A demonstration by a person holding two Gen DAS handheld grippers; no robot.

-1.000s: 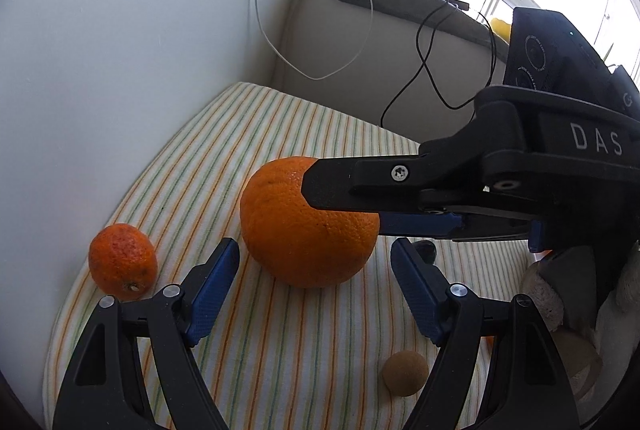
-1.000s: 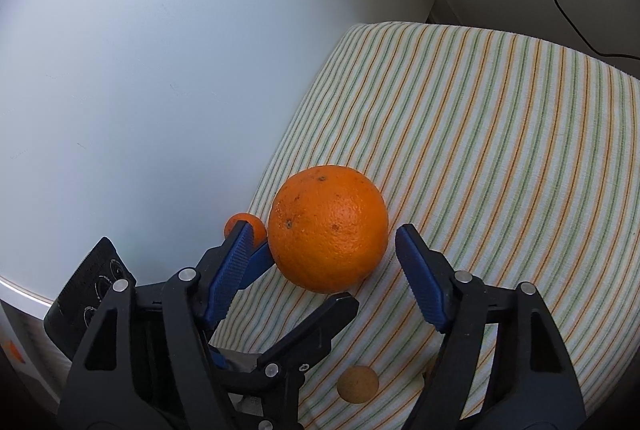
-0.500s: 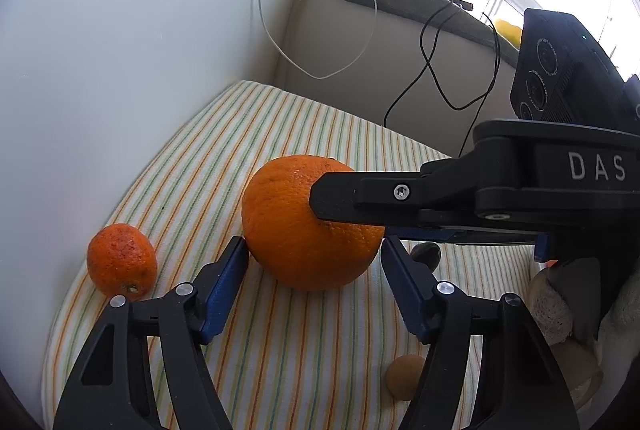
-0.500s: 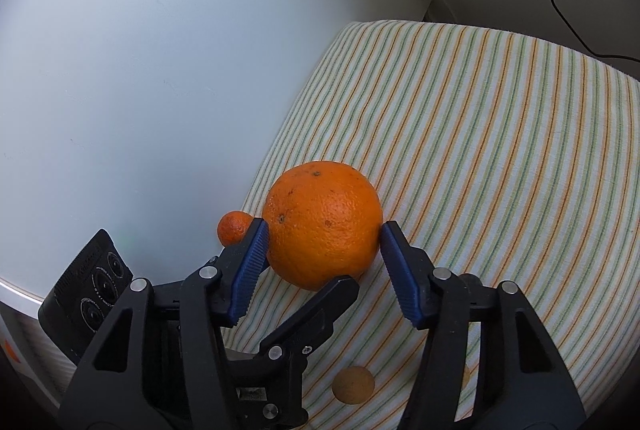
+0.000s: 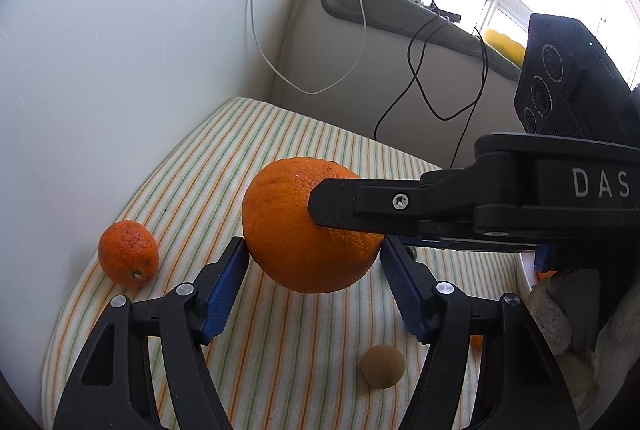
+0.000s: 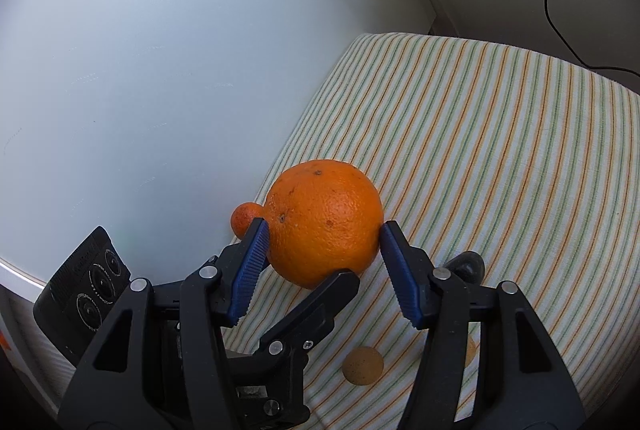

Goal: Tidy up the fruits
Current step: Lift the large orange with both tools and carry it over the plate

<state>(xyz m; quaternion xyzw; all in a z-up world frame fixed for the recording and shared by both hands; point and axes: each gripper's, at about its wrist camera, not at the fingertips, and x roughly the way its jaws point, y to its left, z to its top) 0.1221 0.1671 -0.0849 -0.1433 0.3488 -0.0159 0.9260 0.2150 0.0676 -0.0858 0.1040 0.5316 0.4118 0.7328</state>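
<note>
A large orange (image 5: 308, 230) is clamped between the blue pads of both grippers at once and looks lifted just clear of the striped cloth (image 5: 312, 145), though contact underneath cannot be ruled out. In the left wrist view the left gripper (image 5: 314, 262) is seen with its left pad pressed on the orange's lower left flank; the right pad sits at the fruit's lower right edge, contact there half hidden by the other tool. In the right wrist view the right gripper (image 6: 322, 238) is closed on the same orange (image 6: 322, 222), both pads touching its sides. Jaws are held at middle width on each tool, set by the fruit.

Key relation: the orange lies dead ahead of both sets of tongs, centred between the pads, with the two tools crossing at an angle, the right gripper's finger laid across the fruit's upper right in the left view. The fruit is near-round, so no long axis matters. Neither hand is nearer; it is shared.

A small mandarin (image 5: 128, 254) rests on the cloth left of the left gripper, near the white wall (image 5: 120, 49). A small tan ball-like fruit (image 5: 382, 366) lies below the orange, apart from it. No bowl or tray is clearly seen; the drop spot cannot be told. Judged next: one gripper should be released before carrying.
</note>
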